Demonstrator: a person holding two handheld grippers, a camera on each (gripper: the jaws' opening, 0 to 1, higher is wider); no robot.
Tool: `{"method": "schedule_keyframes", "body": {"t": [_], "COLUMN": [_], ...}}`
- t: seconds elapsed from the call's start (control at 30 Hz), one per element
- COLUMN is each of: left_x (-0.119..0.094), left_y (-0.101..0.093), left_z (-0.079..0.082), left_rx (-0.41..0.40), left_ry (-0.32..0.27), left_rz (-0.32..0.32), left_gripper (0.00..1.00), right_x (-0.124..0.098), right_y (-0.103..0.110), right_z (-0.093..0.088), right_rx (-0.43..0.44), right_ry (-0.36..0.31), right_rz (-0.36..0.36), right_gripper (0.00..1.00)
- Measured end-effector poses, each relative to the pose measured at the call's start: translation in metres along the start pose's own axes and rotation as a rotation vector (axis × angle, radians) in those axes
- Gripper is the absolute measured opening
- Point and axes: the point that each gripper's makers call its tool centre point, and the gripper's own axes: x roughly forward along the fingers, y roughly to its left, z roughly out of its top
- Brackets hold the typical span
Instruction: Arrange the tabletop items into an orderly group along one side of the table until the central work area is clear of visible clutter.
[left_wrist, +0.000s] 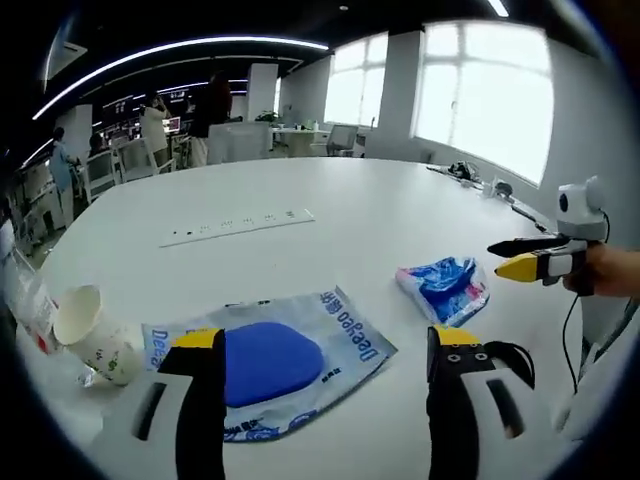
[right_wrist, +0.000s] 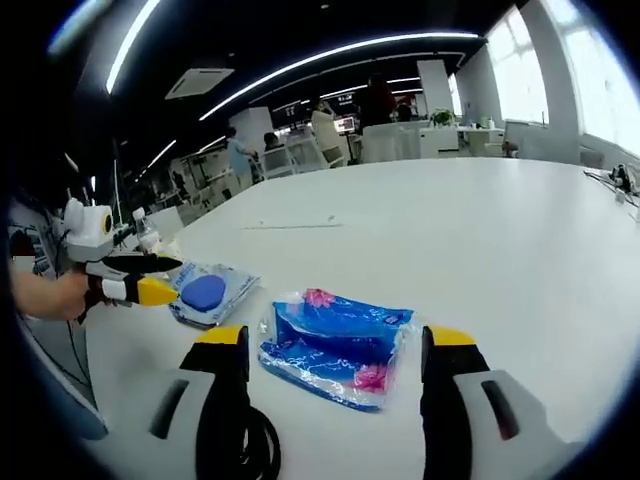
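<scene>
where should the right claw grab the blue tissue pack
Probably by its near short edge, coming in low and straight ahead. The tissue pack lies flat on the table, soft and crinkled, right between the open right claw jaws, so that edge should pinch easily.

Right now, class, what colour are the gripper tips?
Yellow, clearest on the left gripper in the left gripper view.

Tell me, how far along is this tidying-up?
Barely begun, it seems. Nothing looks grouped yet: the cup lies tipped at the table edge, with the flat pouch and blue packet apart nearby. Both tongs are open and empty, the left over the pouch, the right over the packet. Everything remains to gather.
</scene>
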Motion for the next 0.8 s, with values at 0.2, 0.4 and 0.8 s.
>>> {"method": "schedule_keyframes", "body": {"t": [0.2, 0.4, 0.8], "left_x": [0.014, 0.024, 0.060], "left_y": [-0.020, -0.037, -0.082], "left_z": [0.005, -0.002, -0.008], "left_rx": [0.017, -0.001, -0.155], "left_ry": [0.008, 0.034, 0.104], "left_rz": [-0.048, -0.094, -0.227], "left_gripper": [0.84, 0.77, 0.47], "right_x": [-0.004, -0.001, 0.017], "right_y": [-0.010, -0.017, -0.030], "right_z": [-0.006, -0.009, -0.029], "right_rx": [0.026, 0.059, 0.132], "right_ry": [0.003, -0.005, 0.050], "right_rz": [-0.023, -0.037, -0.054], "right_gripper": [0.68, 0.65, 0.51]}}
